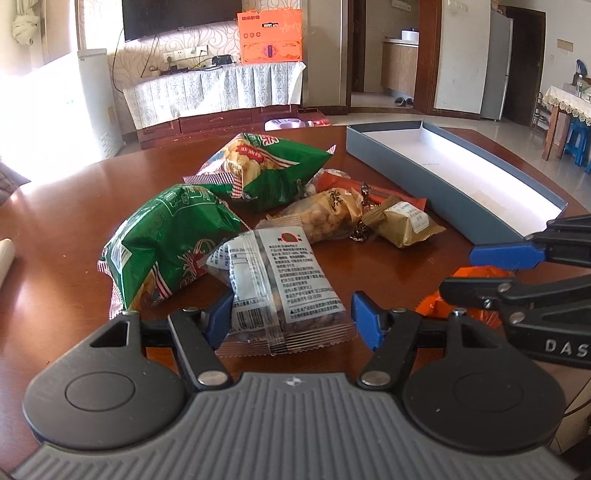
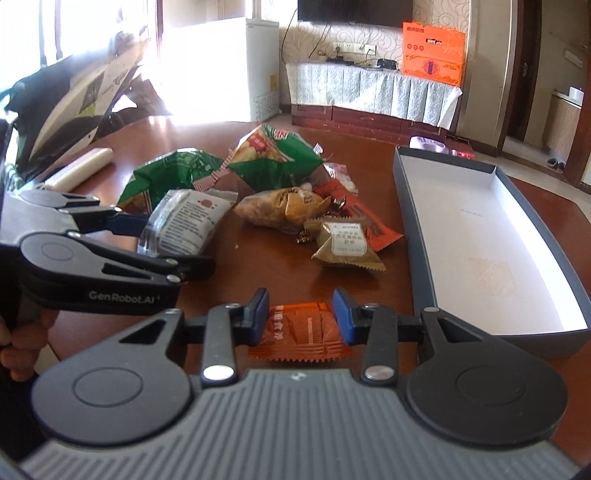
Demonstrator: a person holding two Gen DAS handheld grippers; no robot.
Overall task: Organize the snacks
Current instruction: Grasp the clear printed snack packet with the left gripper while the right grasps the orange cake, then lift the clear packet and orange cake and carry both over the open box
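Orange packet (image 2: 301, 328) half hidden between right tool (image 2: 301, 314) pads.

An orange gift box (image 1: 271, 36) stands on a cloth-draped TV cabinet (image 1: 218, 88) under a dark television (image 1: 177, 14); a white freezer (image 2: 258, 66) sits by the bright window.

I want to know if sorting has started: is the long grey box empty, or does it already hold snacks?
Empty. The grey box shows only its bare white floor in both views; every snack packet lies outside it on the table.
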